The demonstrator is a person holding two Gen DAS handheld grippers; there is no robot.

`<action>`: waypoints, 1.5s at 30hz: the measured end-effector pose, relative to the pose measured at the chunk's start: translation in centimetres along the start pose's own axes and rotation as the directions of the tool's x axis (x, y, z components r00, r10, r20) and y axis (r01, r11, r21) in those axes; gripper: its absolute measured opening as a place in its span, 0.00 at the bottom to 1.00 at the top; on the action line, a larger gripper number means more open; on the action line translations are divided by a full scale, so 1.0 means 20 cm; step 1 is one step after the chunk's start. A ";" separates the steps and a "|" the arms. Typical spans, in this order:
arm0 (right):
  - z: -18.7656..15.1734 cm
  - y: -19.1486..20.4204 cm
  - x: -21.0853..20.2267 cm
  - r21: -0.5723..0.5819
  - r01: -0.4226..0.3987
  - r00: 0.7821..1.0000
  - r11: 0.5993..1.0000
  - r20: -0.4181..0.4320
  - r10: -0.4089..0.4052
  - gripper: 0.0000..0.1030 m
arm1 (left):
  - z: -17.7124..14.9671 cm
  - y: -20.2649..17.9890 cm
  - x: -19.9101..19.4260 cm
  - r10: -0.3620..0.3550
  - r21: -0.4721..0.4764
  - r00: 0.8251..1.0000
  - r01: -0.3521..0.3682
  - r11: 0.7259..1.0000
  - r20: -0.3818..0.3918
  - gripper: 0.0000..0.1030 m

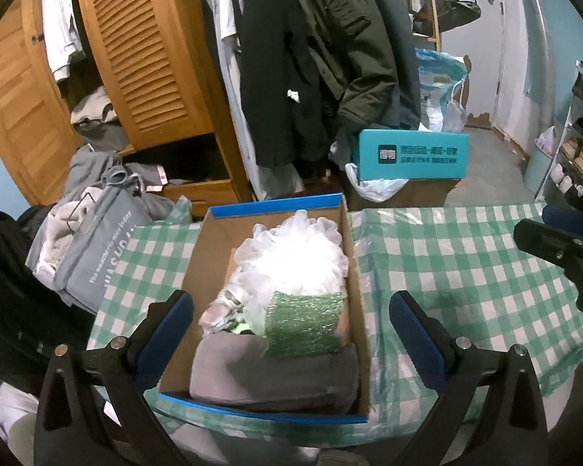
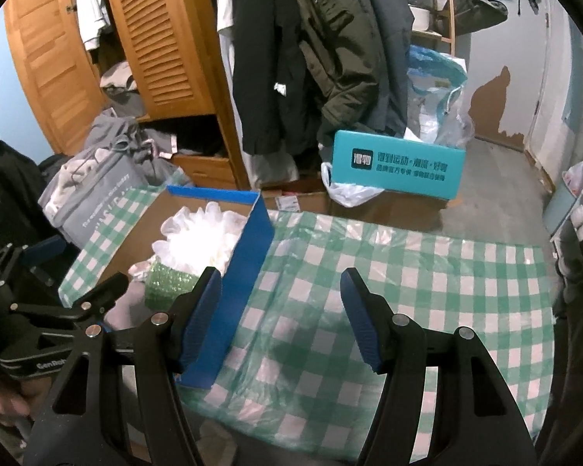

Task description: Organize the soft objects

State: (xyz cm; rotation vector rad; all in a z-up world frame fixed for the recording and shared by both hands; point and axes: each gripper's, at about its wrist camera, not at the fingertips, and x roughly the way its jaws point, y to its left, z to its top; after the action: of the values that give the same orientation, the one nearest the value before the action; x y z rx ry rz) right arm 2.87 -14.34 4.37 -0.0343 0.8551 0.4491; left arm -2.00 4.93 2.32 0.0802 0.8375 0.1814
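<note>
A blue-edged cardboard box [image 1: 351, 272] stands on the green-checked table [image 1: 466, 264]. Inside it lie a white mesh bath puff [image 1: 291, 252], a sparkly green sponge [image 1: 303, 324] and a folded grey cloth [image 1: 272, 372]. My left gripper [image 1: 291, 306] hovers above the box with its jaws wide open, nothing between them. In the right wrist view the box's blue side [image 2: 233, 291] is at left, with the puff [image 2: 198, 240] and the green sponge [image 2: 167, 283] inside. My right gripper [image 2: 281, 299] is open and empty over the tablecloth, its left finger beside the box wall.
A grey fabric bag [image 1: 93, 256] stuffed with clothes sits left of the table. Beyond it stand a teal box [image 1: 412, 155] on a carton, hanging coats [image 1: 311, 58], a wooden louvred wardrobe [image 1: 136, 50] and a shoe rack [image 1: 579, 147] at the right.
</note>
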 end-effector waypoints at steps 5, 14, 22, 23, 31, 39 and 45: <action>-0.02 -0.03 0.02 0.007 0.002 1.000 1.000 -0.015 -0.002 0.61 | 0.01 -0.04 -0.02 -0.007 0.004 1.000 0.006 1.000 0.016 0.99; -0.05 -0.09 0.05 0.022 0.008 0.999 1.000 -0.038 -0.007 0.61 | 0.02 -0.06 0.00 -0.012 0.007 1.000 0.012 1.000 -0.003 0.99; -0.05 -0.10 0.04 0.012 0.007 0.999 1.000 -0.036 -0.007 0.61 | 0.01 -0.08 -0.01 -0.011 0.021 1.000 0.011 1.000 0.005 0.99; -0.05 -0.10 0.04 0.010 0.007 0.999 1.000 -0.037 -0.007 0.61 | 0.01 -0.08 -0.01 -0.012 0.021 1.000 0.012 1.000 0.004 0.99; -0.05 -0.09 0.04 0.009 0.008 0.999 1.000 -0.038 -0.008 0.61 | 0.01 -0.08 -0.01 -0.012 0.021 1.000 0.012 1.000 0.005 0.99; -0.05 -0.08 0.04 0.005 0.007 0.999 1.000 -0.041 -0.007 0.61 | 0.01 -0.08 -0.02 -0.007 0.022 1.000 0.007 1.000 0.004 0.99; -0.05 -0.08 0.05 0.005 0.009 0.999 1.000 -0.040 -0.008 0.61 | 0.01 -0.09 -0.01 -0.012 0.025 1.000 0.012 1.000 0.005 0.99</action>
State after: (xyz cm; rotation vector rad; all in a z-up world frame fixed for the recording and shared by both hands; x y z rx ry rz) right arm 3.31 -15.65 2.81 -0.0420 0.8957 0.4392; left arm -1.80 3.20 2.44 0.0988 0.8354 0.1596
